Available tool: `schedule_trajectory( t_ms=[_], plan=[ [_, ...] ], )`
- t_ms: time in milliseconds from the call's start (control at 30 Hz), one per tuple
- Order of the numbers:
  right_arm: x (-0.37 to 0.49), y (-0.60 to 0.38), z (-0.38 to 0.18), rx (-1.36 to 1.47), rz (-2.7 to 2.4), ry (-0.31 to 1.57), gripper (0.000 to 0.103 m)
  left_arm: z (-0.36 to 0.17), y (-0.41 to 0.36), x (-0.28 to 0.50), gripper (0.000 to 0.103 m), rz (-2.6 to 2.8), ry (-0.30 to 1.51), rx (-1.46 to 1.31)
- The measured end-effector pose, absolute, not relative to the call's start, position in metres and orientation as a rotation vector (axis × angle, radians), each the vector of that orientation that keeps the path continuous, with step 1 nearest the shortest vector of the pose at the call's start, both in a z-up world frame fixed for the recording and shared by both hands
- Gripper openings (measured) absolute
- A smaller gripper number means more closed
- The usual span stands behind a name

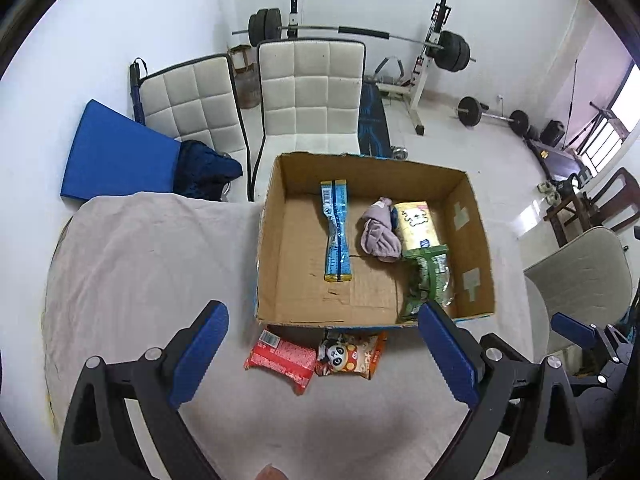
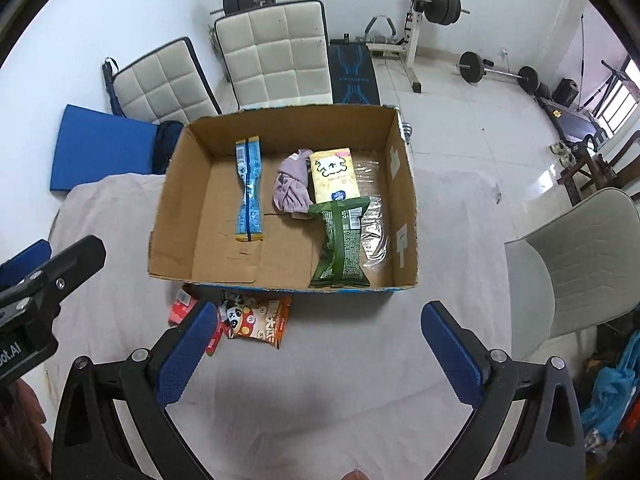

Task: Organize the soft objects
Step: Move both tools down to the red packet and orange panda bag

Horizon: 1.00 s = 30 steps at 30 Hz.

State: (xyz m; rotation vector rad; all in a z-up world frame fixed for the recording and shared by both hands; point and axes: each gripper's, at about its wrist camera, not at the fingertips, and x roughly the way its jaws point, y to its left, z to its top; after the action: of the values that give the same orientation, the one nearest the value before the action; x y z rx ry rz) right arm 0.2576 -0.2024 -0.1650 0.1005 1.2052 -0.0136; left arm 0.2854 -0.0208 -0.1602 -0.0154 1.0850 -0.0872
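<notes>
- Cardboard box [image 2: 404, 216] holds your blue packet [image 2: 249, 192], purple cloth [image 2: 292, 188], yellow pack [image 2: 334, 176], green bag [image 2: 340, 240].
- Red packet [image 1: 280, 360] and panda packet [image 1: 352, 356] lie on the worktop [image 2: 340, 360], against the box front.
- Left tool [image 1: 324, 356] and right tool [image 2: 320, 356]: both wide open, empty.

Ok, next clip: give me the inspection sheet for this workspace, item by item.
Surface: table under a wrinkled grey cloth.
Job's things: open cardboard box holding a blue snack packet, a purple cloth bundle, a yellow tissue pack and a green snack bag; a red packet and a panda snack packet lie on the cloth in front of the box.
Clutter: clear plastic wrap inside the box.
Grippers: left tool open, empty; right tool open, empty.
Cables: nothing seen.
Surroundings: two white chairs, a barbell rack, a blue mat.
</notes>
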Motion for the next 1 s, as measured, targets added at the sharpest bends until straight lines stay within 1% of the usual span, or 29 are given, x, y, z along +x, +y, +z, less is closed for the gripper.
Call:
schedule_trajectory(
  t_ms=[167, 233, 333, 567, 667, 733, 833, 1000],
  plan=[
    [0.247, -0.207, -0.160, 0.118, -0.016, 1.198, 0.103, -0.153, -0.019, 0.272, 0.097, -0.069, 1.072, -0.021],
    [0.245, -0.209, -0.166, 0.148, -0.002, 1.214, 0.103, -0.157, -0.015, 0.270, 0.097, -0.044, 1.076, -0.028],
    [0.242, -0.209, -0.193, 0.221, 0.032, 1.280, 0.103, -0.173, -0.002, 0.267, 0.097, -0.008, 1.106, -0.055],
    [0.251, -0.185, -0.301, 0.373, 0.096, 1.474, 0.103, -0.263, 0.034, 0.263, 0.097, 0.096, 1.315, -0.103],
    [0.258, -0.173, -0.345, 0.461, 0.102, 1.534, 0.103, -0.302, 0.050, 0.260, 0.097, 0.142, 1.393, -0.131],
    [0.263, -0.165, -0.370, 0.547, 0.103, 1.539, 0.103, -0.323, 0.061, 0.260, 0.097, 0.169, 1.439, -0.161],
    [0.271, -0.152, -0.398, 0.609, 0.087, 1.533, 0.103, -0.350, 0.075, 0.260, 0.097, 0.204, 1.491, -0.211],
    [0.280, -0.127, -0.422, 0.530, 0.050, 1.529, 0.103, -0.379, 0.088, 0.264, 0.097, 0.232, 1.547, -0.280]
  ],
)
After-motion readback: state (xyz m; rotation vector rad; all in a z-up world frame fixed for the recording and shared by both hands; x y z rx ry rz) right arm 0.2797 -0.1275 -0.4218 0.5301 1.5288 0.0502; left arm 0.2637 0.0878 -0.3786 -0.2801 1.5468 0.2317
